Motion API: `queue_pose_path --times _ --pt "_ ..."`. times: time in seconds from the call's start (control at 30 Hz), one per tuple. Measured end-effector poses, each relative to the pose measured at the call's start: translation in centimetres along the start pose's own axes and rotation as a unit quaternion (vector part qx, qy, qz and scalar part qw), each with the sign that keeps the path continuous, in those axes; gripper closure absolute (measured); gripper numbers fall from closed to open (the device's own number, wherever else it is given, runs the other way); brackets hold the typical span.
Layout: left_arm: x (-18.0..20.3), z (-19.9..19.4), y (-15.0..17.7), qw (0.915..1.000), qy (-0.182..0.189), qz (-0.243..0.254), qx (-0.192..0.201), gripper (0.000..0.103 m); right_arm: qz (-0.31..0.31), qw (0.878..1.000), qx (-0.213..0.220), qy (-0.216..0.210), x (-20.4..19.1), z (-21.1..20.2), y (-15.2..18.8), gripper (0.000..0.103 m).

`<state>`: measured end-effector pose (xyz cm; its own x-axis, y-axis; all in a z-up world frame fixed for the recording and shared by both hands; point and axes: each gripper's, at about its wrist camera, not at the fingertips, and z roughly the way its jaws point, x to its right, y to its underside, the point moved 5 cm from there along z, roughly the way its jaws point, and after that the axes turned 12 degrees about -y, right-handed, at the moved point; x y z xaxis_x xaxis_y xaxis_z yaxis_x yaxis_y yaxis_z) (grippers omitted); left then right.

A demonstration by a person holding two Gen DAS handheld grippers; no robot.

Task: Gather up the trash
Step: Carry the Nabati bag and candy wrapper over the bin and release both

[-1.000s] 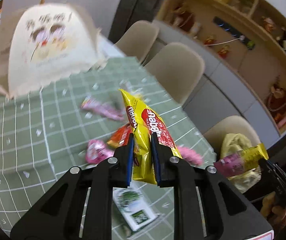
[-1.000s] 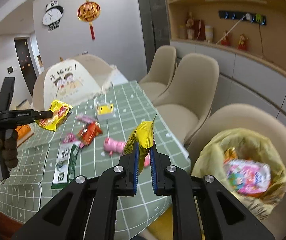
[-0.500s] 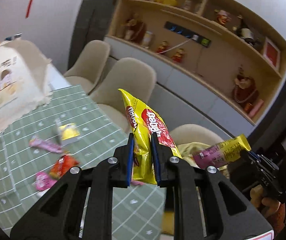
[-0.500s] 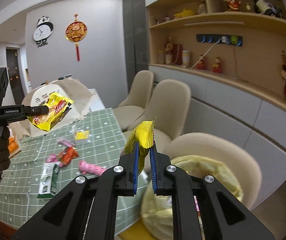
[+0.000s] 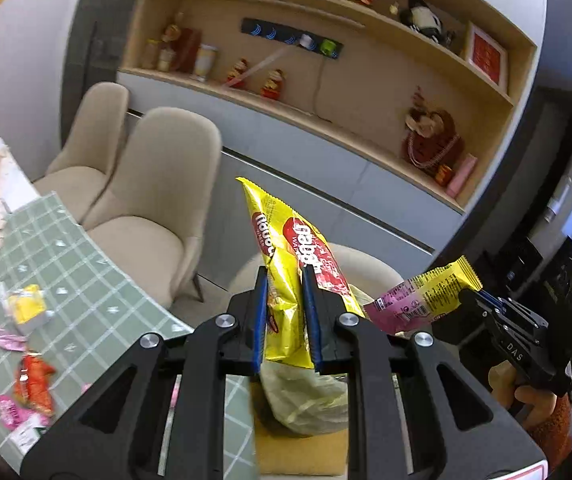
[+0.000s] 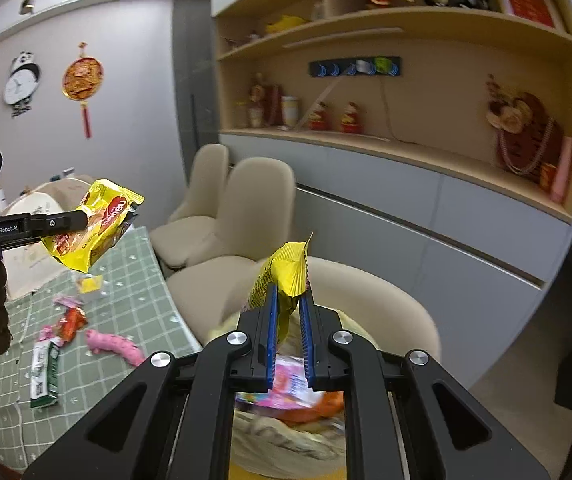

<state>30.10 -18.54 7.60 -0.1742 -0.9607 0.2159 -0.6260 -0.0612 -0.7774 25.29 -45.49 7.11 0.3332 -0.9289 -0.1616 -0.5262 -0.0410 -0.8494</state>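
Observation:
My left gripper is shut on a yellow and red wafer wrapper, held upright in the air off the table's edge. The same wrapper shows in the right wrist view, pinched by the left gripper. My right gripper is shut on a yellow and pink wrapper, seen sideways as wrapper in the left wrist view. Below both hangs a pale yellow trash bag on a chair, with pink and orange wrappers inside the bag.
A green checked table at left bears loose trash: a pink wrapper, a red one, a green and white packet, a yellow piece. Beige chairs line the table. Shelves and cabinets stand behind.
Both grippers swung right, away from the table and toward the chair with the trash bag, each keeping its wrapper. The bag now lies beneath the fingers.

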Motion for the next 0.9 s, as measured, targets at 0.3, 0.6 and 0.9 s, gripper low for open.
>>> queue_pose_path --times 0.3,0.6,0.9 --pt "4.6 7.0 2.4 0.9964 0.045 0.024 -0.068 0.087 0.034 0.998 -0.019 0.041 4.0 0.1 1.8 0.091" --pt "8.8 15.7 7.9 0.9740 0.065 0.089 -0.198 0.087 0.052 0.996 -0.033 0.062 6.6 0.5 2.7 0.091" --pt "13.1 19.0 11.7 0.9561 0.047 0.159 -0.241 0.087 0.064 0.994 -0.042 0.074 8.5 0.3 3.3 0.091"
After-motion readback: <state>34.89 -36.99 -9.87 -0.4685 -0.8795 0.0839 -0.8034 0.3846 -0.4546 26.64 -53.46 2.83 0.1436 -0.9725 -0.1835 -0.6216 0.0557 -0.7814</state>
